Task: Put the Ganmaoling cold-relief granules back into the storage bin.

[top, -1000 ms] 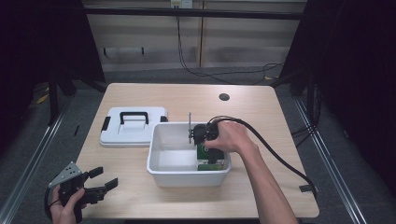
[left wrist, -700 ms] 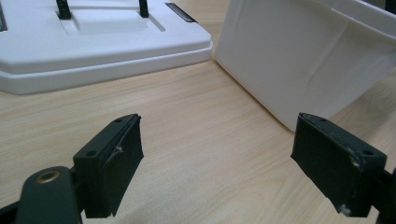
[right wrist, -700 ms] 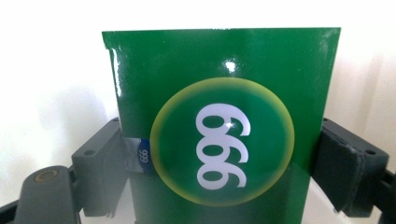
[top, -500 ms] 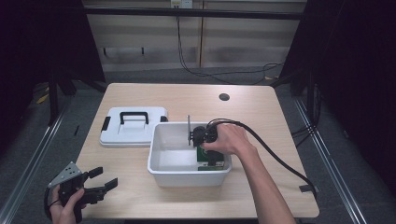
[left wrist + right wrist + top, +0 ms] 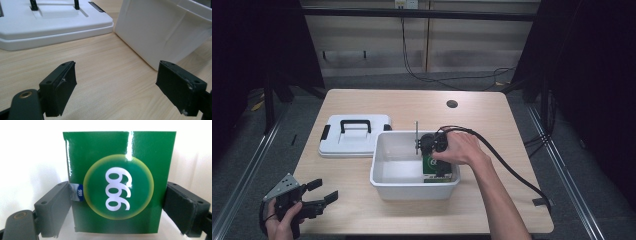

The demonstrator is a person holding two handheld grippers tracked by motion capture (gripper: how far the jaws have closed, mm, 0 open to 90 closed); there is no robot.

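From the high view, the right tool [image 5: 432, 150] is down inside the white tub [image 5: 384, 180] mid-desk [image 5: 492, 125], at a green box [image 5: 432, 167] in the tub's 3 o'clock end. The white lid [image 5: 354, 136] sits at the tub's 10 o'clock.

Left gripper view: left tool [image 5: 116, 87] spread wide, nothing in it, over bare desk.

Right gripper view: jaws pressed on both sides of the green box, "999" on it.
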